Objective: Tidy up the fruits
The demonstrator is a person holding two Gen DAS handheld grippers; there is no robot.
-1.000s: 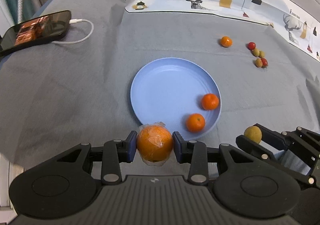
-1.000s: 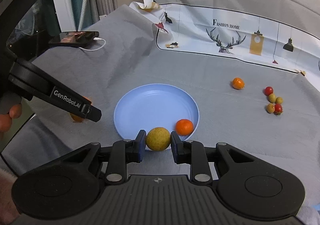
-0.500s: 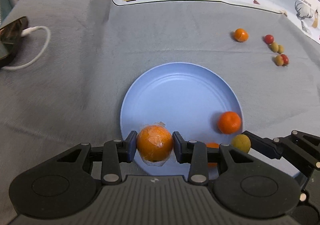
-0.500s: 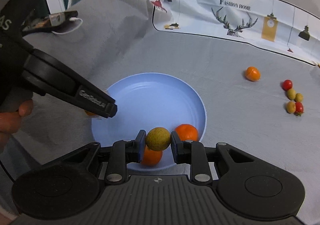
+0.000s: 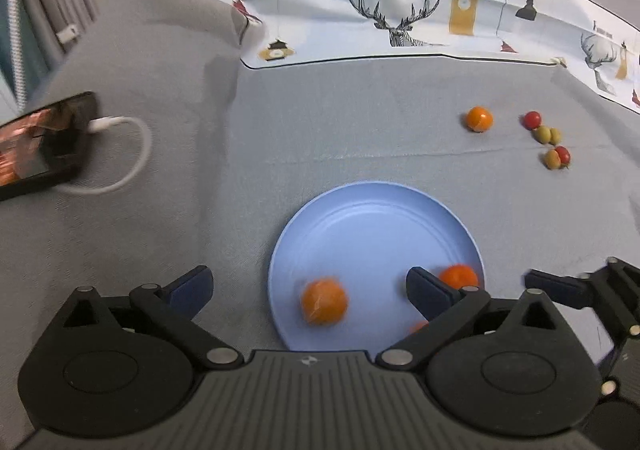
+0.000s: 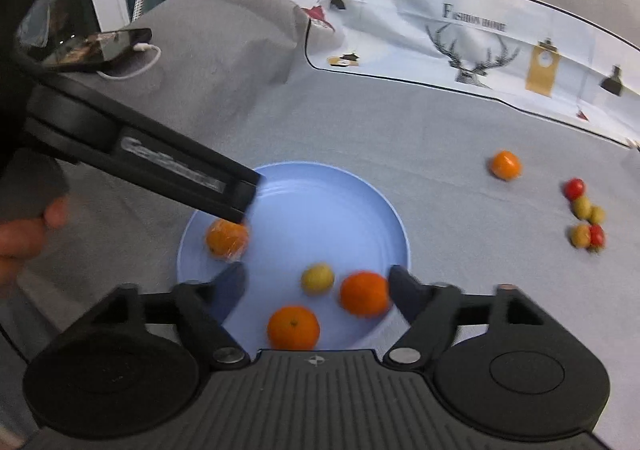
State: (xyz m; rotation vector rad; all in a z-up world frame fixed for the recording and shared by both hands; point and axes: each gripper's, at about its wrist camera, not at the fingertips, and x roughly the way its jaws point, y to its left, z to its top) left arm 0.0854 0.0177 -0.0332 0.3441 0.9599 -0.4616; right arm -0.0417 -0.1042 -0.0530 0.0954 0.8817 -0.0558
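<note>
With both tongs now spread wide and empty over the plate (image 6: pixel 344 185), task looks approx half done.

Status:
- Plate sits mid-table w/ 4 fruits in it: wrapped orange (image 6: pixel 227 238) by its left rim, yellow fruit (image 6: pixel 317 278) near centre, 2 tangerines (image 6: pixel 293 327) at the near rim.
- Left tongs (image 5: pixel 308 290): jaws have just been opening, wide now. Wrapped orange lies on the plate between them, pads not touching it; blurred, prob. still rolling.
- Right tongs (image 6: pixel 316 292): jaws have just been opening too. Yellow fruit and one tangerine sit between the pads, neither gripped.

Left to do, judging by layout:
- 1 tangerine (image 5: pixel 479 119) loose on the cloth toward the table's far right.
- Cluster of small red and green fruits (image 5: pixel 550 141) just right of it, near the right edge. Approx 5 pcs, exact count unclear.
- Whether those go on the same plate I can't tell from the task line.

Diff vs 1 s ago:
- Then left tongs clamped the wrapped orange short of the plate's near rim; right tongs clamped the yellow fruit at the near rim.
- Both carried in over the plate, then dropped.
- Plate count 2 -> 4.
- Loose fruits far right unchanged. Phone (image 5: pixel 36 145) and cable at the left edge also unmoved.
</note>
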